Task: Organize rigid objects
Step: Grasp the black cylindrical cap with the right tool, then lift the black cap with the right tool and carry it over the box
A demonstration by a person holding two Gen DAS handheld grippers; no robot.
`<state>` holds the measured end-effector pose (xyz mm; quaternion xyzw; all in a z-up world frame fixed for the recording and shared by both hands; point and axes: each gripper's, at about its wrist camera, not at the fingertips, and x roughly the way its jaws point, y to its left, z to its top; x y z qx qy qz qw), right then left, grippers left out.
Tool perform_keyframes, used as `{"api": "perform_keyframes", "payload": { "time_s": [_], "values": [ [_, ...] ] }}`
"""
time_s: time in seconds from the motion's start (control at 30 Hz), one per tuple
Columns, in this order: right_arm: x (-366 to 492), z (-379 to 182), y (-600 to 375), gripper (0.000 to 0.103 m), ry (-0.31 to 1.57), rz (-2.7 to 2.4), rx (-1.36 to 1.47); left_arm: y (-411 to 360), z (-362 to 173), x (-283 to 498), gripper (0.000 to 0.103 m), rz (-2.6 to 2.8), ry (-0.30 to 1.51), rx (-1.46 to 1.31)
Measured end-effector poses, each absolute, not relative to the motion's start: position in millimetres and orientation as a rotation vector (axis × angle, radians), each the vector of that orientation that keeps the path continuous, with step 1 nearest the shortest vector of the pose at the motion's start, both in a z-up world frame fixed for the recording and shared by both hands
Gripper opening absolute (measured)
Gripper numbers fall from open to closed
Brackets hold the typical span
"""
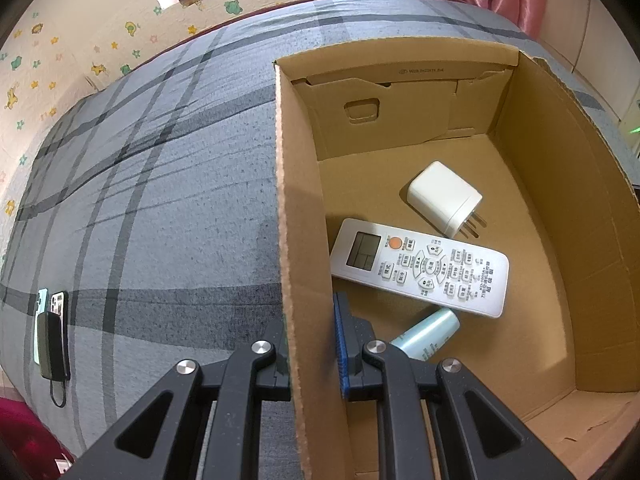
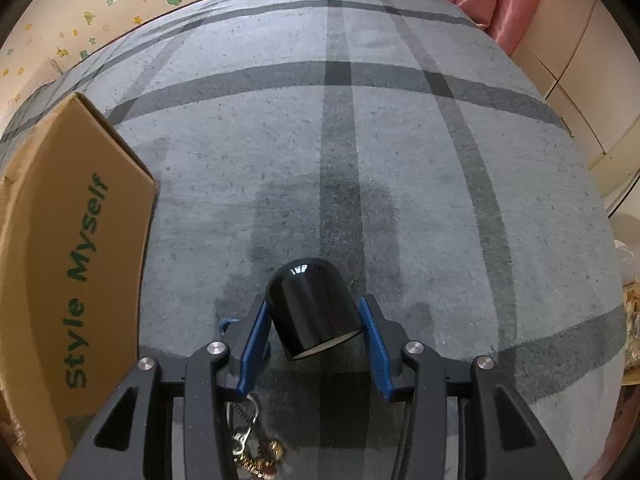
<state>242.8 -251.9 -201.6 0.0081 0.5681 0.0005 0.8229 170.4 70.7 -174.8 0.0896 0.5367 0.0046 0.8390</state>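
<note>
**Three items boxed, one black cap in the jaws**

One glossy black cap (image 2: 310,308) sat tilted between the right gripper (image 2: 316,332), its blue pads (image 2: 374,344) pressed to both sides, above the grey plaid bedcover (image 2: 400,160), which lay broad and bare ahead. The cardboard box (image 2: 60,240) stood just to its left. The left gripper (image 1: 312,344) was clamped on that box's near wall (image 1: 300,240). Inside lay a white remote (image 1: 420,268), a white charger (image 1: 442,196) and a pale green tube (image 1: 428,334).
</note>
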Motion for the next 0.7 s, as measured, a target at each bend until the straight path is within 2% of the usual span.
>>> {"api": "perform_keyframes", "payload": {
  "time_s": [0.7],
  "values": [
    [205.4, -146.5, -231.6, 0.048, 1.15, 0.01, 0.0, 74.9, -177.5, 170.4, 0.015, -0.003, 1.14, 0.177]
  ]
}}
